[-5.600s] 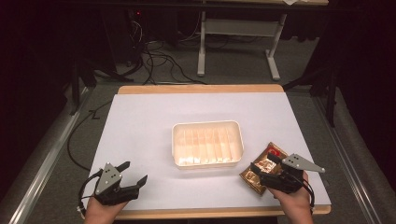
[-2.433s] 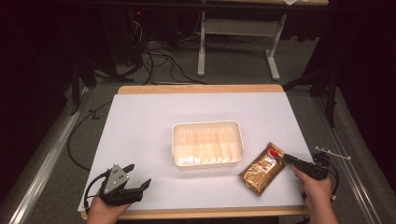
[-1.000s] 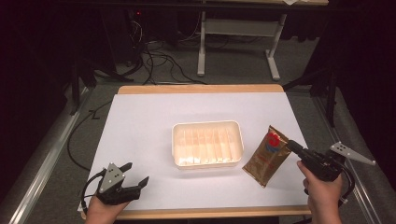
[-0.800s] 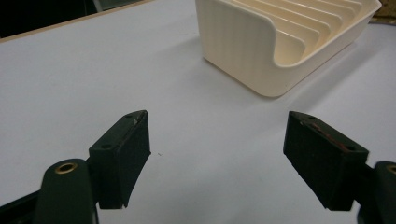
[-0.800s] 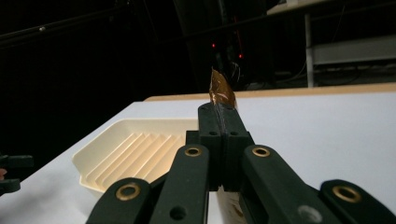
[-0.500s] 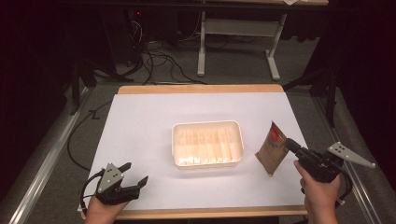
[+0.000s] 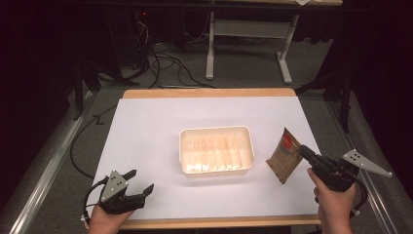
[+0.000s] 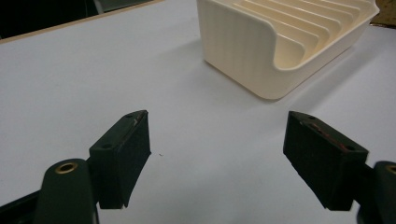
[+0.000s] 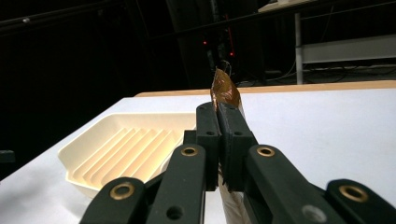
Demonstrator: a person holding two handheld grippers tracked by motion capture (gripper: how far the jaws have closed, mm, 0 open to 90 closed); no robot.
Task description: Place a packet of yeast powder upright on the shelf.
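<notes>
A brown snack packet (image 7: 286,154) with a red mark stands on edge right of the cream ribbed tray (image 7: 216,150), lifted upright. My right gripper (image 7: 305,151) is shut on the packet's edge; in the right gripper view the packet (image 9: 224,91) sticks up past the closed jaws and my right gripper (image 9: 219,116) clamps it, with the tray (image 9: 122,147) at lower left. My left gripper (image 7: 139,181) rests open near the table's front left corner. In the left gripper view my left gripper (image 8: 217,154) holds nothing, and the tray (image 8: 280,41) lies ahead to the right.
The white table top (image 7: 156,131) has a wooden rim. Cables and a metal table frame (image 7: 246,36) lie on the dark floor beyond the far edge. A metal rail (image 7: 46,175) runs along the left side.
My right gripper has taken hold of the packet, which lay flat, and tilted it up onto its edge, shifting it slightly right and away from the tray. The left gripper stayed still.
</notes>
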